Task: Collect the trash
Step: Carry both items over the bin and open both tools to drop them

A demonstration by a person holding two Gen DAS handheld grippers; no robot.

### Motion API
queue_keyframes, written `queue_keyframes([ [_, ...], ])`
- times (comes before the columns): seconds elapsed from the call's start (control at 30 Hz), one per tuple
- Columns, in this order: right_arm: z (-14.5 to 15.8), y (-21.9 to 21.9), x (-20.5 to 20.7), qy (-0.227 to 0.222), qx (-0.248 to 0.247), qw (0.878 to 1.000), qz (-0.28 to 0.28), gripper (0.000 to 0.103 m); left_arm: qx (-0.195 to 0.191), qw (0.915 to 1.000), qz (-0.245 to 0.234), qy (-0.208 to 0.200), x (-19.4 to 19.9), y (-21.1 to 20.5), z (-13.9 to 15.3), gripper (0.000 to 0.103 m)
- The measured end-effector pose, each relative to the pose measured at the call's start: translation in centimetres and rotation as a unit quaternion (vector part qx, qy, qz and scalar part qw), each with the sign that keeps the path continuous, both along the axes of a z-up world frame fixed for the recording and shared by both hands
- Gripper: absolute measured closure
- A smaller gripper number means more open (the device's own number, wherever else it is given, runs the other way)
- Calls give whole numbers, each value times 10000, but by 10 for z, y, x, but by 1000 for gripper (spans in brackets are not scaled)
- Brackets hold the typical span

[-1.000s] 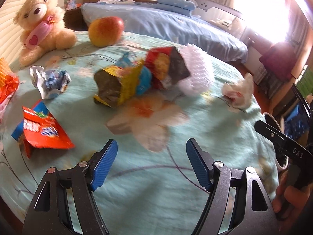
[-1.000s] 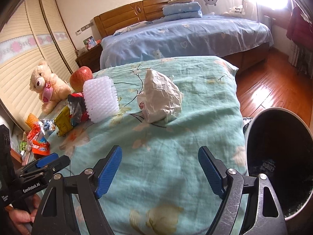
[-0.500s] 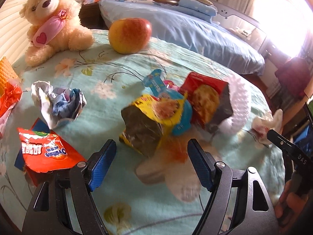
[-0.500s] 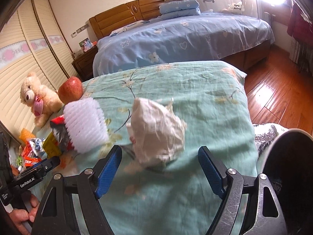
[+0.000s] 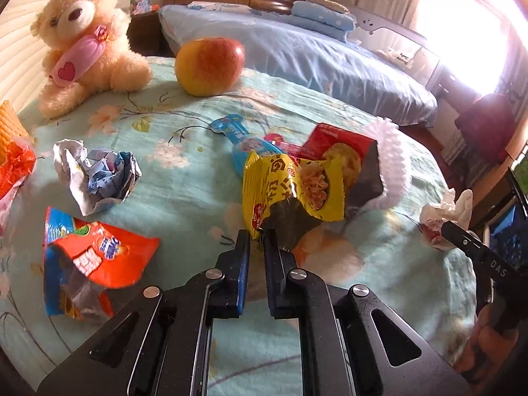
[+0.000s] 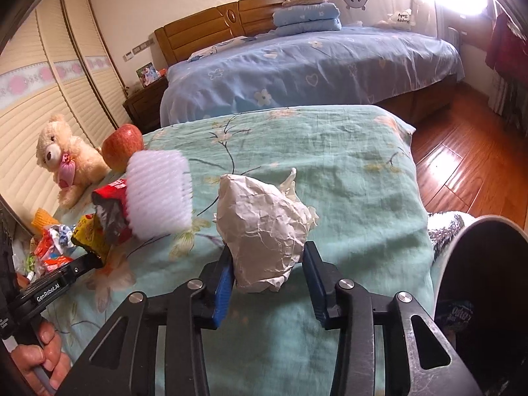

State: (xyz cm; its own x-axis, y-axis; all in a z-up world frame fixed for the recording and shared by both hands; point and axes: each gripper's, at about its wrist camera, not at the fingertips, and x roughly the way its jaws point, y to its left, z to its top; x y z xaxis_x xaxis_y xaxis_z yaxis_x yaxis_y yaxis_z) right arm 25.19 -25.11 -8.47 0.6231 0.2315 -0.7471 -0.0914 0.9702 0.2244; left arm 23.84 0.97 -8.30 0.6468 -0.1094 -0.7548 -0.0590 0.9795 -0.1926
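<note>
Trash lies scattered over a teal flowered bedcover (image 5: 184, 181). Low in the centre of the left wrist view, the left gripper (image 5: 256, 236) has its blue pads drawn together to a narrow slit, pinching the lower edge of a yellow snack wrapper (image 5: 290, 191); its jaws have just been closing. Behind that wrapper, toward the right, sit a red snack bag (image 5: 343, 151) and a white foam fruit net (image 5: 392, 161), with a blue wrapper (image 5: 237, 138) poking out at the upper left of the pile. A crumpled paper ball (image 5: 99, 175) lies at mid left, an orange snack packet (image 5: 95, 257) at lower left. An apple (image 5: 209, 66) and a teddy bear (image 5: 85, 46) sit in the upper left. In the right wrist view, the right gripper (image 6: 268, 264) has just been closing around a crumpled white paper wad (image 6: 264, 227) at frame centre; the left pad touches the paper, while on the right side a sliver of gap seems to remain, though the angle makes this hard to judge. A dark trash bin (image 6: 478, 297) fills the lower right corner.
</note>
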Motion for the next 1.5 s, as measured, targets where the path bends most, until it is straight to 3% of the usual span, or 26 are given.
queue_keyframes([
  [0.6,16,-31,-62,-138,222,9994,-207,63,-116,9956,-906,-186,-45,-67,17,98],
  [1.5,18,-129,-123,-209,166,9911,-1302,63,-42,9735,-2279,-168,-59,-197,26,98],
])
